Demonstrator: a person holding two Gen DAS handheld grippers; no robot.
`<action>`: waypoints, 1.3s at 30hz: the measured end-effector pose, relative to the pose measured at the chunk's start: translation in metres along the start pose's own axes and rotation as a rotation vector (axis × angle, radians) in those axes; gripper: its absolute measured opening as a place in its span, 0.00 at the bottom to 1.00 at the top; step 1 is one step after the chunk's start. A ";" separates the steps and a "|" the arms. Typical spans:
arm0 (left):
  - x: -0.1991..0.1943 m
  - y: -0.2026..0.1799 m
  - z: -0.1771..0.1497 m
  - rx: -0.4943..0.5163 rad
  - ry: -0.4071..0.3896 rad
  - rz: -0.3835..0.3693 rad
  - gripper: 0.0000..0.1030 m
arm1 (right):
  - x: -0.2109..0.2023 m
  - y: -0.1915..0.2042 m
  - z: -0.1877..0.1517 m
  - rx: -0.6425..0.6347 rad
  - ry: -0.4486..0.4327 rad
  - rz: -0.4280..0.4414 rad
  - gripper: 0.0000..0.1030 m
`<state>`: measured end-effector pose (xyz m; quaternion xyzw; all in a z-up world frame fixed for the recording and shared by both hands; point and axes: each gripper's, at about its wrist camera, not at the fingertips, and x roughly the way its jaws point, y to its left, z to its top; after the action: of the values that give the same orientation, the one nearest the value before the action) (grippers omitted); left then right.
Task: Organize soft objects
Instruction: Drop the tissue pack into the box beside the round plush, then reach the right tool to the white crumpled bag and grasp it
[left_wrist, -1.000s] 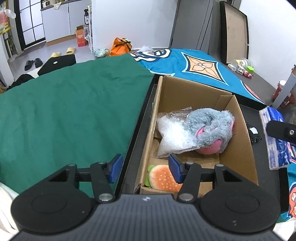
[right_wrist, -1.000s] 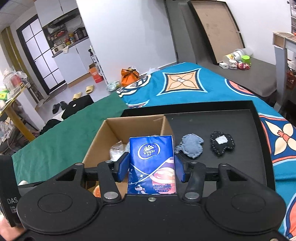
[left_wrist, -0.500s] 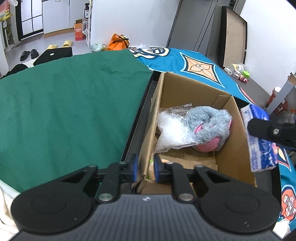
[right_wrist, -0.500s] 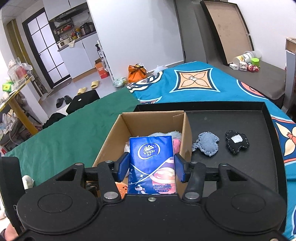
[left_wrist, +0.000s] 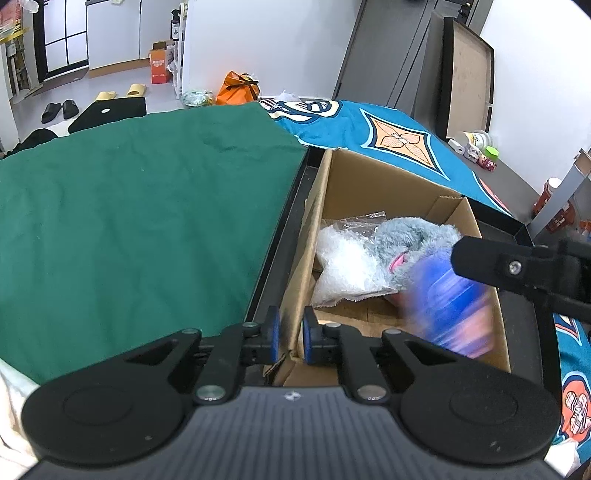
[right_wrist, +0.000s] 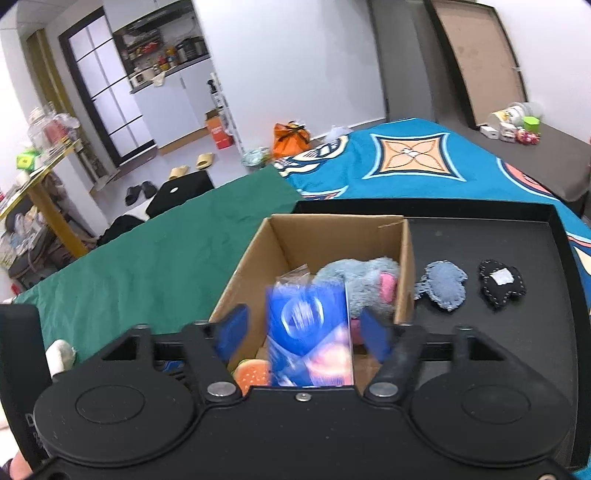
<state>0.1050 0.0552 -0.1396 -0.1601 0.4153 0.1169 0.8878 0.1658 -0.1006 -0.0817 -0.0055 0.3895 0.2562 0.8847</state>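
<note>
An open cardboard box stands on a black tray. My left gripper is shut on the box's near left wall, with the cardboard edge pinched between its blue pads. My right gripper hovers over the box and its jaws are opening. The blue tissue pack is motion-blurred between them, with a gap to each pad. In the left wrist view the pack drops inside the box under a right finger. A grey plush, a bubble-wrap bag and a burger toy lie in the box.
On the tray to the right of the box lie a grey-blue felt piece and a black felt piece. A green cloth covers the surface left of the tray and a blue patterned cloth lies behind it.
My left gripper closed onto the box wall. My right gripper carried the tissue pack over the box, then its jaws spread and the pack slipped down, now blurred.
</note>
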 end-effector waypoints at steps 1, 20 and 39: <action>0.000 0.000 0.000 -0.001 0.001 -0.001 0.11 | -0.002 -0.001 0.000 -0.001 -0.005 0.001 0.67; -0.006 -0.017 0.004 0.075 -0.009 0.058 0.36 | -0.022 -0.089 -0.024 0.091 0.022 -0.184 0.67; 0.006 -0.040 0.004 0.141 0.017 0.107 0.48 | 0.014 -0.111 -0.069 0.103 0.220 -0.166 0.68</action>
<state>0.1249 0.0205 -0.1340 -0.0759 0.4378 0.1335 0.8859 0.1777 -0.2051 -0.1606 -0.0203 0.4949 0.1598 0.8539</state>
